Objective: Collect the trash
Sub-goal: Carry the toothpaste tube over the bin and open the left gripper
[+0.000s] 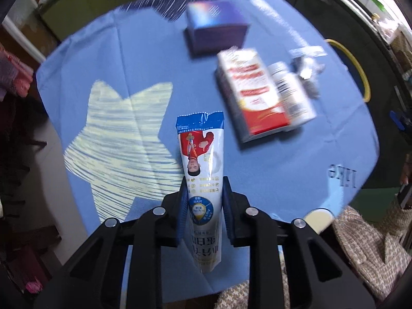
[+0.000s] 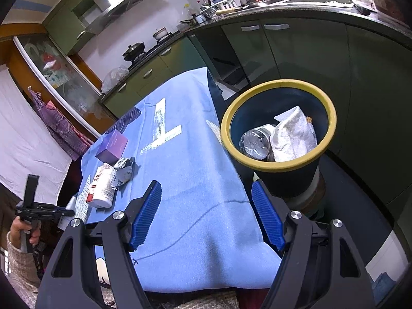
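My left gripper [image 1: 203, 195] is shut on a white and blue milk pouch [image 1: 202, 154] and holds it above the blue tablecloth [image 1: 128, 59]. Beyond it lie a red and white box [image 1: 253, 95], a white bottle [image 1: 291, 90], a crumpled wrapper [image 1: 307, 67] and a purple box [image 1: 216, 25]. My right gripper [image 2: 207, 206] is open and empty over the cloth's near end. To its right stands a dark bin with a yellow rim [image 2: 278, 164], holding a white tissue [image 2: 293, 134] and a clear plastic bottle [image 2: 255, 141]. The left gripper [image 2: 43, 212] also shows at the right wrist view's left edge.
The same bottle [image 2: 104, 190], wrapper [image 2: 125, 170] and purple box [image 2: 112, 146] lie at the cloth's left side. Green kitchen cabinets [image 2: 303, 51] and a cluttered counter [image 2: 231, 5] stand behind the bin. A knitted cloth [image 1: 370, 242] lies at the table's near right.
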{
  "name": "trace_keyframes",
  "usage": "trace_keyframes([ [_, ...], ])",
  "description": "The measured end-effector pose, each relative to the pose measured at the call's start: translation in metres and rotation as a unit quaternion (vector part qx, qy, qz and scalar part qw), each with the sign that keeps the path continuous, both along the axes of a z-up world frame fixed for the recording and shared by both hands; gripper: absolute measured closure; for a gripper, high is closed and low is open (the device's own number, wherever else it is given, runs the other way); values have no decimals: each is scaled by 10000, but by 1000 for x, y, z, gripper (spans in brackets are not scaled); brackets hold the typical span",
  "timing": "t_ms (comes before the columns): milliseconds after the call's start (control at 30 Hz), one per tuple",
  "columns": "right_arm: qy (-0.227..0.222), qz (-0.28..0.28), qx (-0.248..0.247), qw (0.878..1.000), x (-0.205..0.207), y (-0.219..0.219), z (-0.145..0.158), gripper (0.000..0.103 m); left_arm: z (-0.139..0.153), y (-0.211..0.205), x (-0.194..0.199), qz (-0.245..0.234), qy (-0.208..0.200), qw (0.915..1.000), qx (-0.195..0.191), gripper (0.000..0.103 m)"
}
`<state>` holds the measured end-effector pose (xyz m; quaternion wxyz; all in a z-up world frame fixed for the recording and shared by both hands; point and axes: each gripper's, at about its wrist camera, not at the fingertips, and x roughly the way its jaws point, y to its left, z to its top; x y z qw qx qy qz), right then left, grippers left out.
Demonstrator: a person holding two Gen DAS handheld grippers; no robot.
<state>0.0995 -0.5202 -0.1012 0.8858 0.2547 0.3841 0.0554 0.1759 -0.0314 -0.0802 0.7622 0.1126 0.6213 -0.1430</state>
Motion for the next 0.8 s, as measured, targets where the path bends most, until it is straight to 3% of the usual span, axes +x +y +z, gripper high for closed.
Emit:
trace_keyframes([
  [200,-167,-217,-116,9996,-17,-13,7,31,45,-69,0,-764,-164,9967,-217,79],
  [400,-280,-588,4,9979,-41,-48,2,31,65,-188,37,-1744,-281,9822,-635,79],
  [633,-249,-1120,360,9927,-65,-98,-18,31,45,-353,79,-2443,49,9657,-879,79],
  [800,-158,-1444,610,9875,-77,-128,-37,31,3,-437,109,-2492,267,9650,-777,78],
])
